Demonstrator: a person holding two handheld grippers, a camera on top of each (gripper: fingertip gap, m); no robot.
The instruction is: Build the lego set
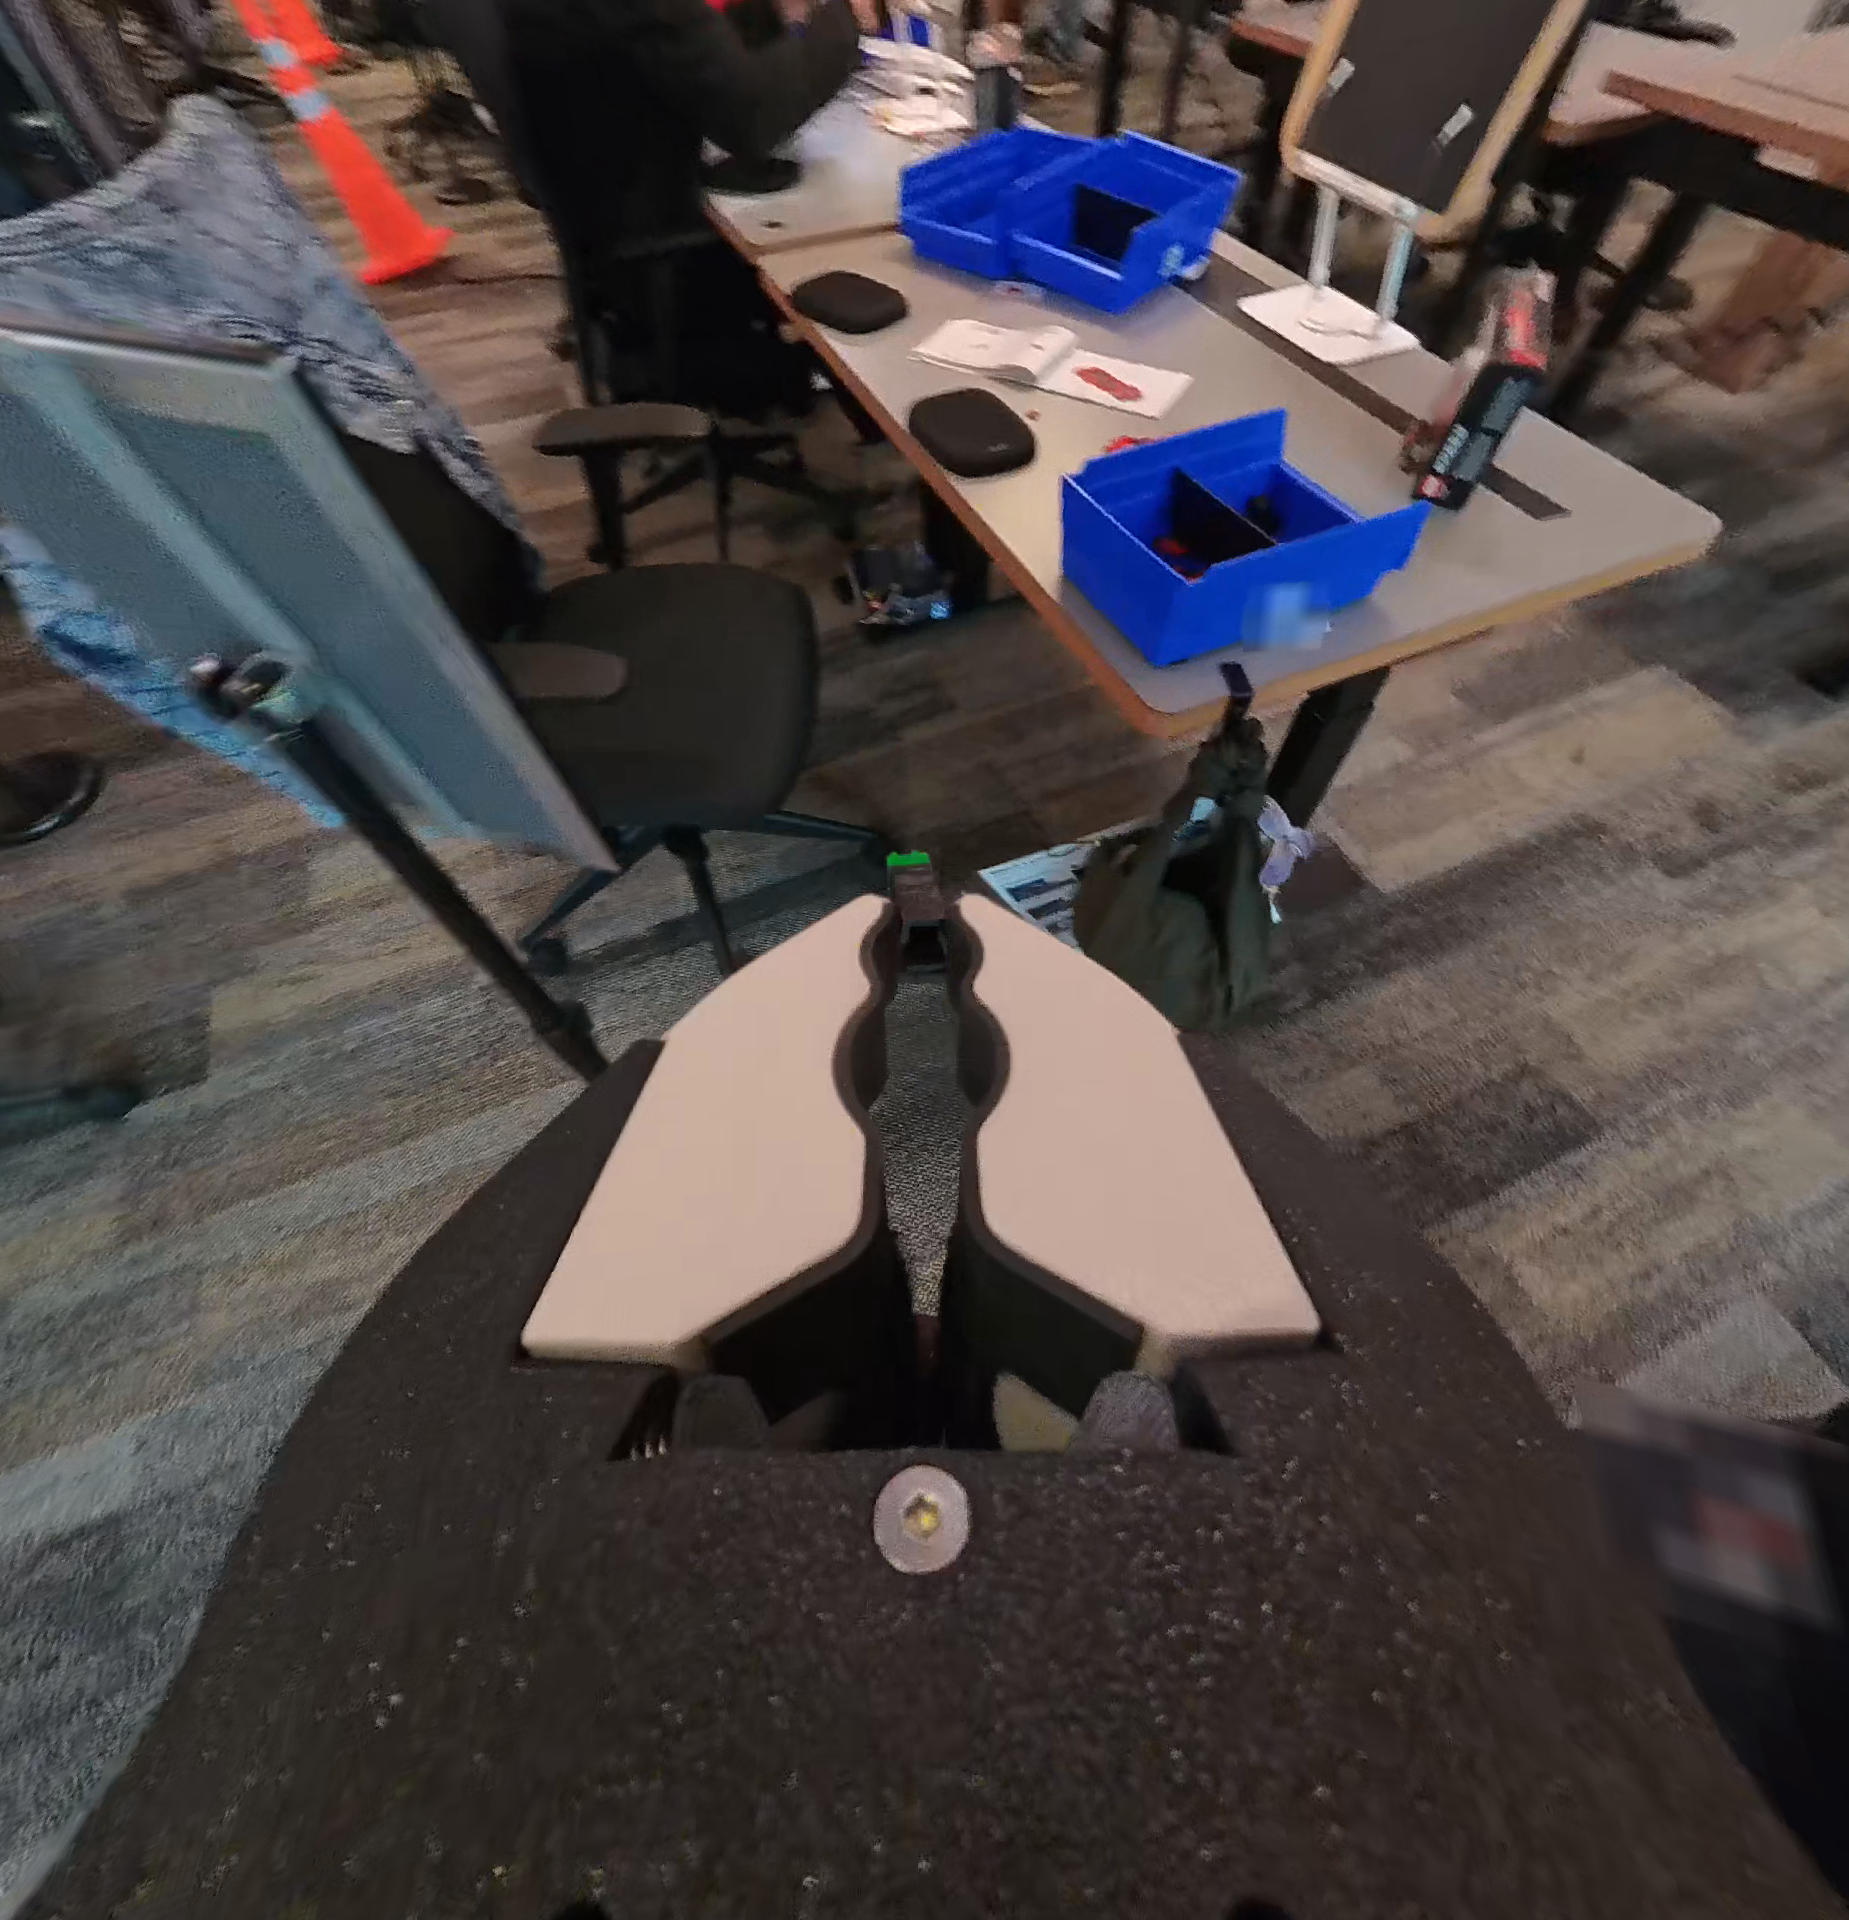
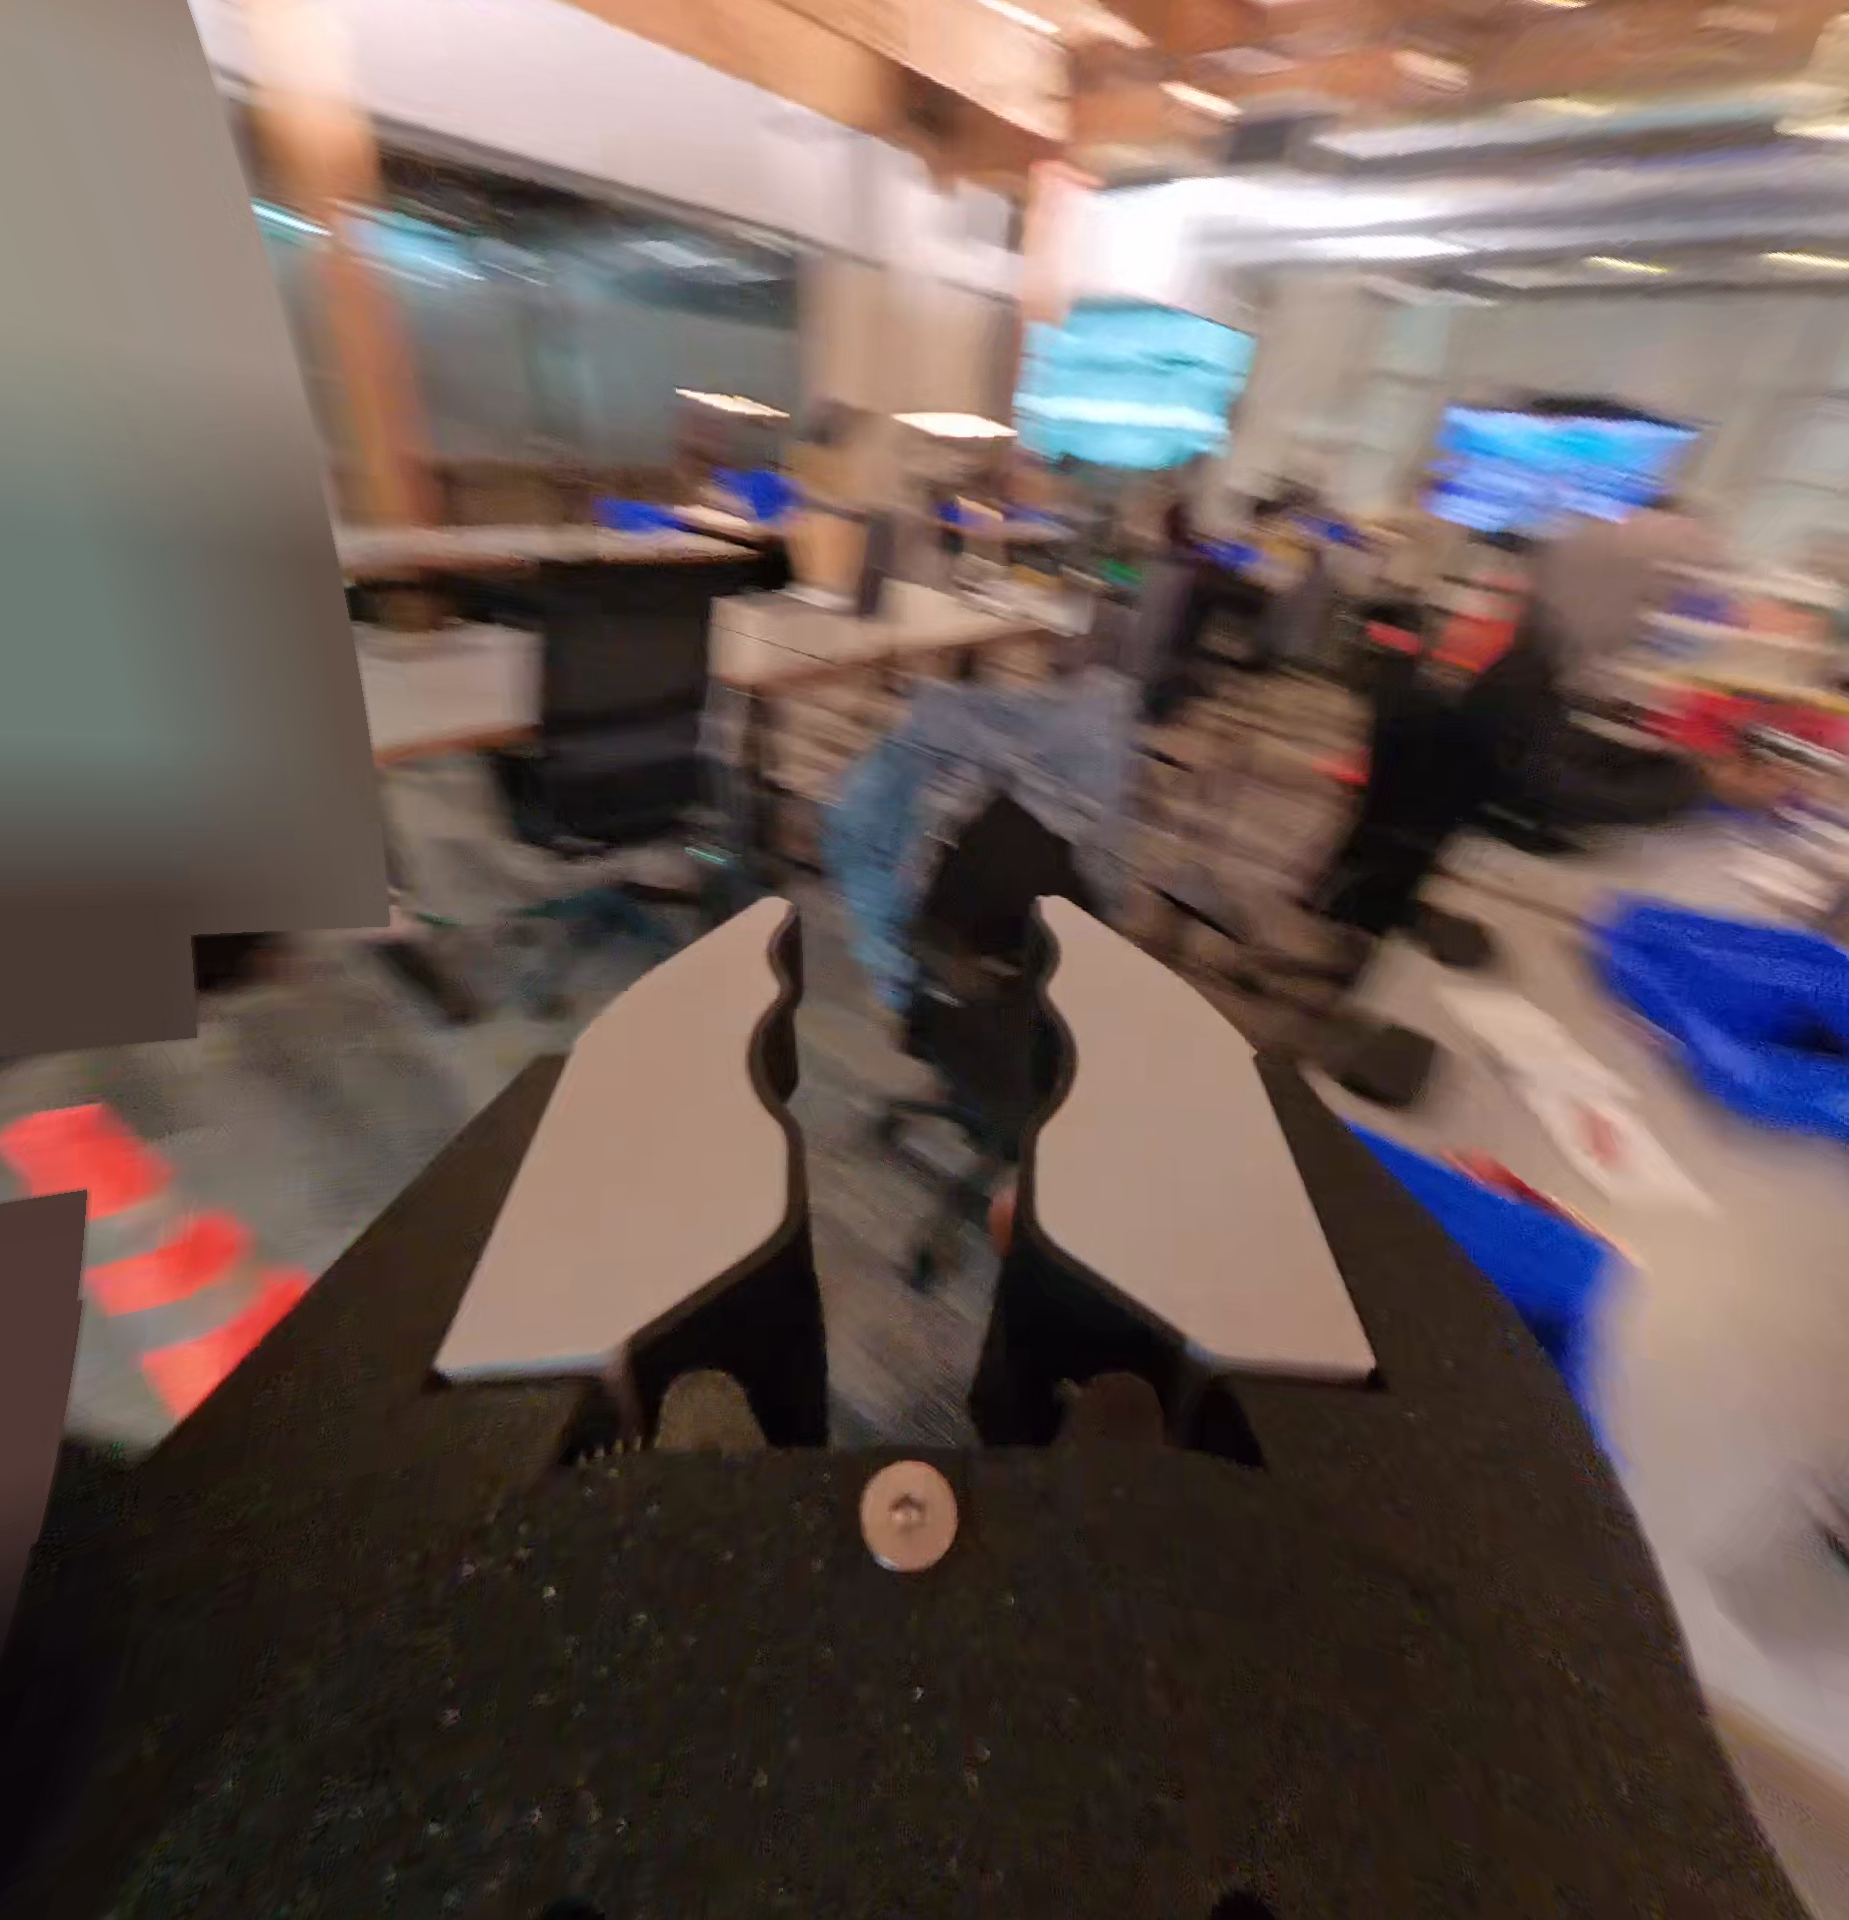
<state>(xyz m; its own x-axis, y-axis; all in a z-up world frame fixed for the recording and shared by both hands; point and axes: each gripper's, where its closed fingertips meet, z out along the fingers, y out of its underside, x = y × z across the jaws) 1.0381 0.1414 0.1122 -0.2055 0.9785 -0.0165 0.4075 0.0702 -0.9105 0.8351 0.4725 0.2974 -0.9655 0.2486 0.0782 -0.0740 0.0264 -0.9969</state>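
My left gripper [image 1: 922,920] is shut on a small dark lego piece with a green top [image 1: 912,883], held in the air above the carpet, away from the table. A blue bin [image 1: 1226,556] with a black divider and red and black pieces stands on the grey table's [image 1: 1003,488] near corner. An open instruction booklet [image 1: 1045,364] lies farther back. My right gripper [image 2: 915,930] is open and empty, raised and pointing across the room; that view is heavily motion-blurred. A blue bin [image 2: 1502,1236] shows at its right.
Two more blue bins [image 1: 1076,213] and two black pads [image 1: 970,431] are on the table. A black office chair [image 1: 650,696], a panel on a stand [image 1: 224,582], an orange cone [image 1: 374,197] and a dark bag [image 1: 1180,935] hanging from the table edge stand around. There is about 45 cm between the tips of the two grippers.
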